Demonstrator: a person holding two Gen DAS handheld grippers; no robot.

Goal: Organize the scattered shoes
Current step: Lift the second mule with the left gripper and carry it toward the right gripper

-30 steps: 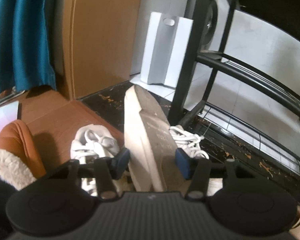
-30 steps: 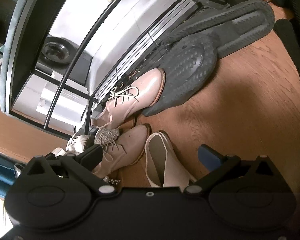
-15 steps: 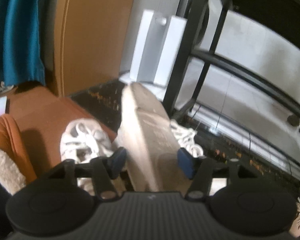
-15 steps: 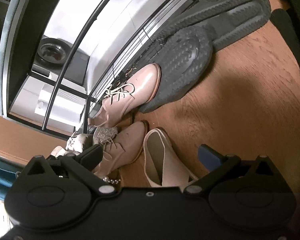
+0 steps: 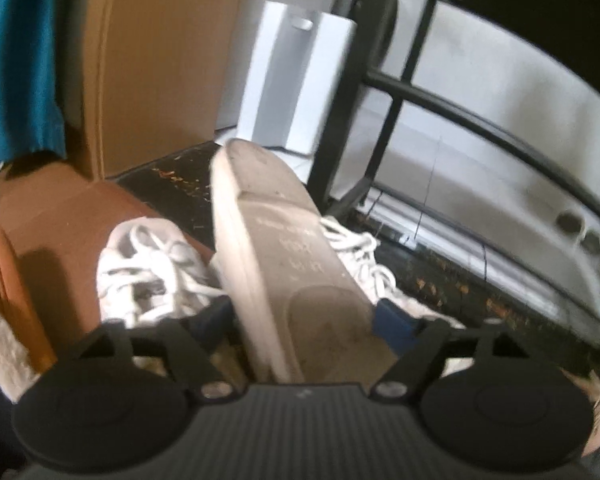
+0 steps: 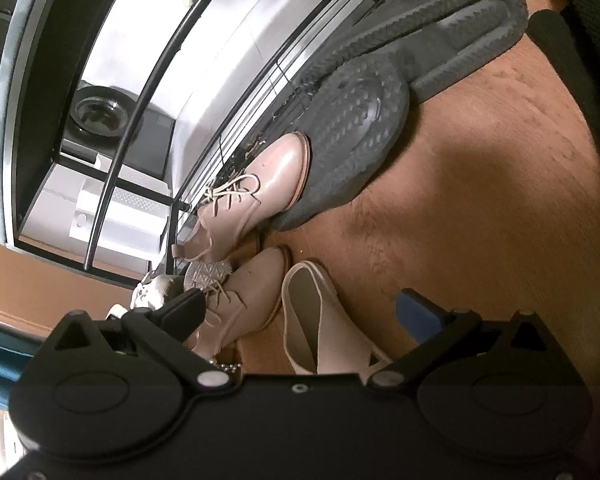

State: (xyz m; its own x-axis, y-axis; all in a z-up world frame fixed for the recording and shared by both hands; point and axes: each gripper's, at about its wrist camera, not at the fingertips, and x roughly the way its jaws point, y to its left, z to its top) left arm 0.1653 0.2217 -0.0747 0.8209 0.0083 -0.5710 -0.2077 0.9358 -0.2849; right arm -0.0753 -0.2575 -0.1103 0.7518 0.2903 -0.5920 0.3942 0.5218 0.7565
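You see glossy pink leather on the laced shoe (image 6: 260, 196), beside a black ribbed rubber mat (image 6: 360, 132) on smooth wood floor (image 6: 480, 200). The upturned beige sole (image 5: 284, 264) looks matt and scuffed; the rack (image 5: 440, 96) is black metal.

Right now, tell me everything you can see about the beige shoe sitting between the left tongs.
The beige shoe is turned sole toward the camera, toe pointing away and up. The sole looks like worn, scuffed rubber with blurred moulded lettering and an oval heel patch. Its heel sits between the blue pads of the left tongs, which are closing on it. White laced sneakers lie behind it on both sides.
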